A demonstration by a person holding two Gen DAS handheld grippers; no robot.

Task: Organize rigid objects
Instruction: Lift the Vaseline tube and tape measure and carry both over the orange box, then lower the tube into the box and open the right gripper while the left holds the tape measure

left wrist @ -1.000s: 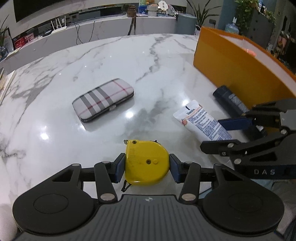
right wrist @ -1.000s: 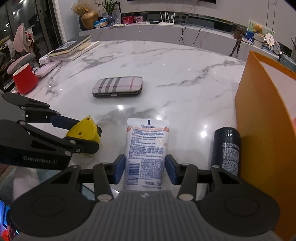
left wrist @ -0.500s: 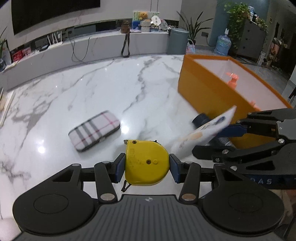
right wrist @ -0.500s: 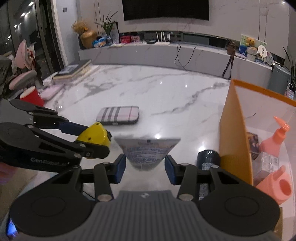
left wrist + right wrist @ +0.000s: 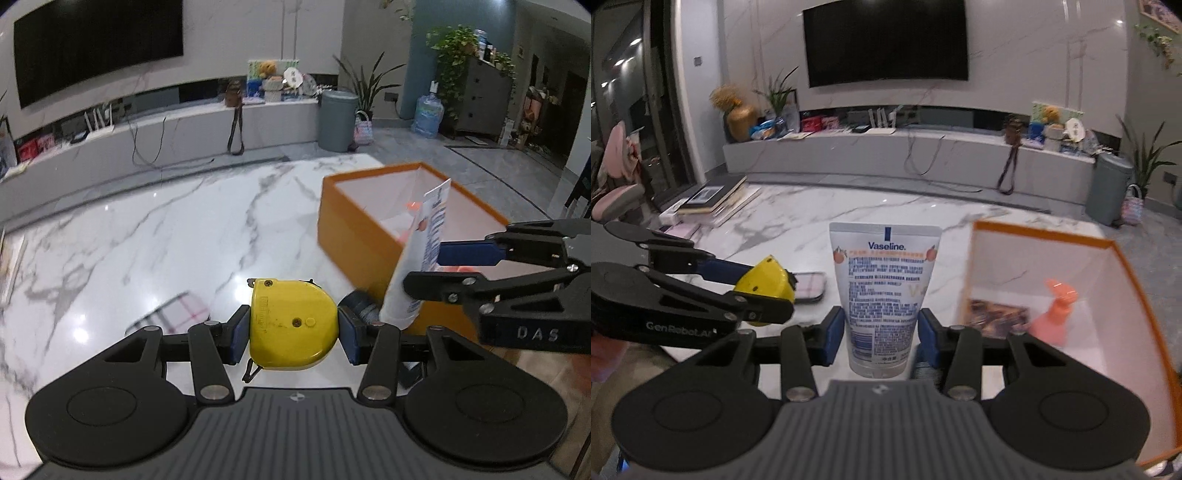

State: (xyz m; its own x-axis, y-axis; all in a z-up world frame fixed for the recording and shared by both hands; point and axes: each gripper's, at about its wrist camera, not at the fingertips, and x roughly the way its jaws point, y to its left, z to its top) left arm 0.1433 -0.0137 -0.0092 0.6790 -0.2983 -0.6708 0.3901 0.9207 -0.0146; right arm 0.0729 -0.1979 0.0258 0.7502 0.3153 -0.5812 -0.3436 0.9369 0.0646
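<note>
My left gripper point(image 5: 293, 334) is shut on a yellow tape measure point(image 5: 291, 328) and holds it above the marble table point(image 5: 147, 251). My right gripper point(image 5: 881, 338) is shut on a white Vaseline tube point(image 5: 882, 295), held upright in the air beside the orange box point(image 5: 1119, 266). In the left wrist view the tube point(image 5: 417, 258) stands in front of the orange box point(image 5: 354, 236). The left gripper with the tape measure point(image 5: 764, 284) shows at the left of the right wrist view. A dark cylinder point(image 5: 360, 306) lies on the table by the box, partly hidden.
A plaid case point(image 5: 173, 312) lies on the table below the left gripper; it also shows in the right wrist view point(image 5: 810, 286). The box holds a pink spray bottle point(image 5: 1052, 314) and a dark packet point(image 5: 997, 317). Books point(image 5: 713, 199) lie at the table's far left.
Both grippers have risen well above the table with their objects. The Vaseline tube has swung from lying flat to upright and moved nearer the orange box.
</note>
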